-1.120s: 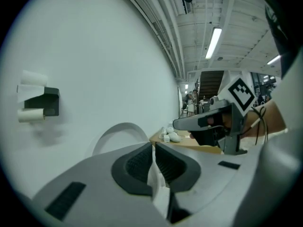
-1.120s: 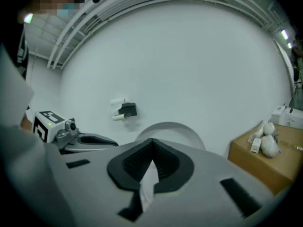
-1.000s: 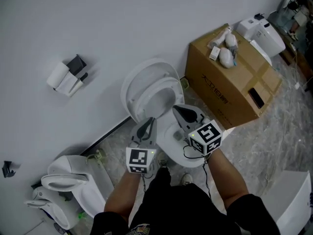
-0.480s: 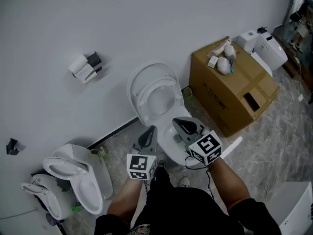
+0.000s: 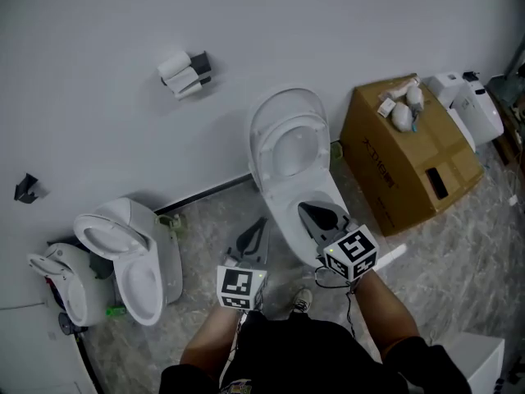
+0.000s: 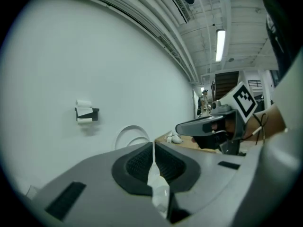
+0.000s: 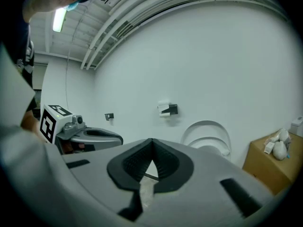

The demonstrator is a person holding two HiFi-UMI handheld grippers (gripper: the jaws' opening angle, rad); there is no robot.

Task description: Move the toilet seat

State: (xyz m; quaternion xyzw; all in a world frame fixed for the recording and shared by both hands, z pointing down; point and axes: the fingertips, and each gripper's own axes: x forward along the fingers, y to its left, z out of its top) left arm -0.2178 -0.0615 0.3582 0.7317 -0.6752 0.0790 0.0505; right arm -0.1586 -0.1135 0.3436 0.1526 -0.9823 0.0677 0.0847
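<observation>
1. State of the fingers: the left gripper point(image 5: 259, 225) has its fingers point(image 6: 136, 162) together with nothing between them. The right gripper point(image 5: 306, 210) likewise has its fingers point(image 7: 166, 162) pressed together and empty.
2. Location of the task item: the toilet seat point(image 5: 270, 151) stands raised, leaning back on the lid point(image 5: 287, 98), which rests against the wall point(image 5: 246, 23). Neither gripper touches it.
3. Bearing: the seat lies ahead of both grippers and above the fingertips. Both grippers point toward it, roughly level.
4. Long axis: the seat's long axis runs up the wall, from the hinge at the back of the bowl point(image 5: 287, 217) to the free edge at the top.
5. Nearer hand: the right gripper hangs over the bowl, in line with the seat, and appears nearer. The left gripper is beside the bowl's left flank, over the floor point(image 5: 205, 220).
6. Judgement: lowering the seat calls for a reach forward and up to the free edge. The right gripper has the more direct line.
</observation>
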